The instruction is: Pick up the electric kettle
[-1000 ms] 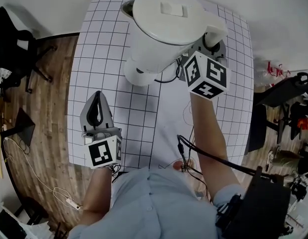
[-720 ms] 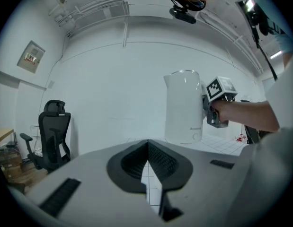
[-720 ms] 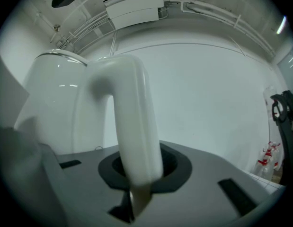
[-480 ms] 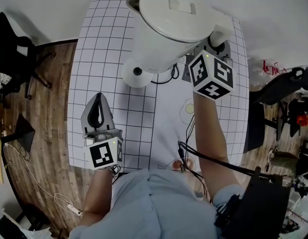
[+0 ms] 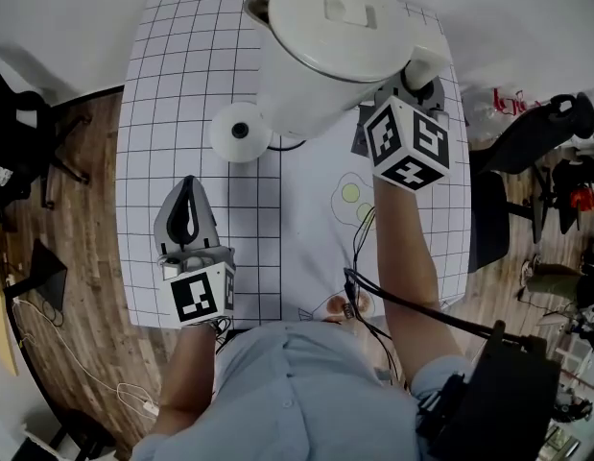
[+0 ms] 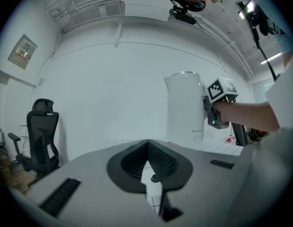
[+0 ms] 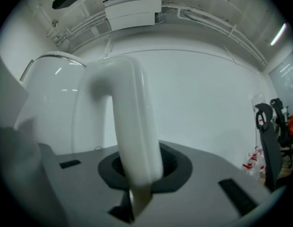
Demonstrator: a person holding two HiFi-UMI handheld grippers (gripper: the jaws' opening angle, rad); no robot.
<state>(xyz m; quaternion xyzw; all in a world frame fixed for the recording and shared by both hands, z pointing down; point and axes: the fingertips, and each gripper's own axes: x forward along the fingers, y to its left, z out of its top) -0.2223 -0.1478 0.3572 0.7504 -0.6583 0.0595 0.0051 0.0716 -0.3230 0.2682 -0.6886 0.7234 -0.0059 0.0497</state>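
Observation:
The white electric kettle [image 5: 325,56] hangs above the gridded table [image 5: 172,84], clear of its round white base [image 5: 241,133]. My right gripper [image 5: 412,89] is shut on the kettle's handle [image 7: 132,122], which fills the space between its jaws in the right gripper view. The left gripper view shows the kettle [image 6: 184,108] upright in the air with the right gripper [image 6: 222,91] on its right side. My left gripper [image 5: 188,185] hovers over the table's near left part, shut with nothing in it, well short of the base.
A thin black cord [image 5: 289,147] runs from the base under the kettle. Cables [image 5: 359,248] trail along the right arm. Office chairs stand on the wood floor at the left [image 5: 28,113] and right [image 5: 532,137]. A white wall lies beyond the table's far edge.
The kettle has come off its base in the right gripper, so the base now shows whole at its left. The left gripper has barely shifted in the picture.

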